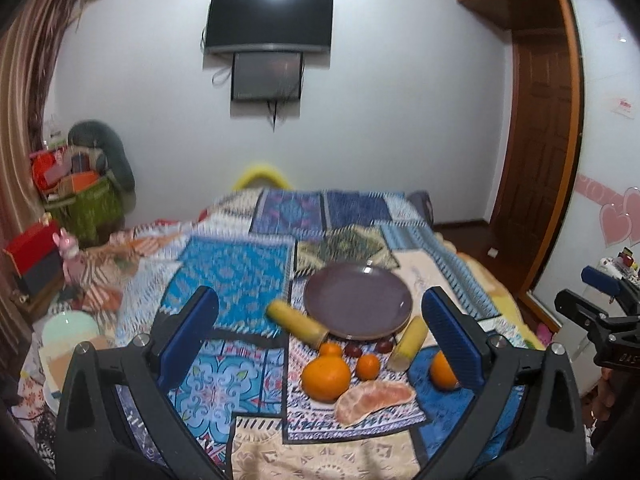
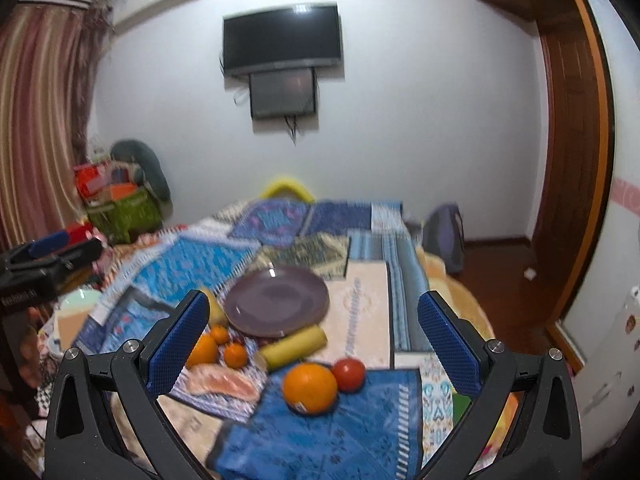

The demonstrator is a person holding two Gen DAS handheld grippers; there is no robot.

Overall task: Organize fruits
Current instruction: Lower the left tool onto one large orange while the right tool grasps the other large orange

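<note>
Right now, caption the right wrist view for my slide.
Open right tool above a round orange and red tomato; empty purple plate beyond.

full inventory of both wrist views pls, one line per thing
round purple plate: 1, empty, mid-quilt
yellow banana pieces: 2, flanking plate's near edge
large knobbed orange: 1, in front of plate
small orange tangerine: 1, beside it
peeled citrus segments: 1 cluster, pale orange, nearest camera
round orange with sticker: 1, right side
red tomato-like fruit: 1, touching that orange
patchwork quilt: 1, blue-patterned, under everything
left gripper: open
right gripper: open
</note>
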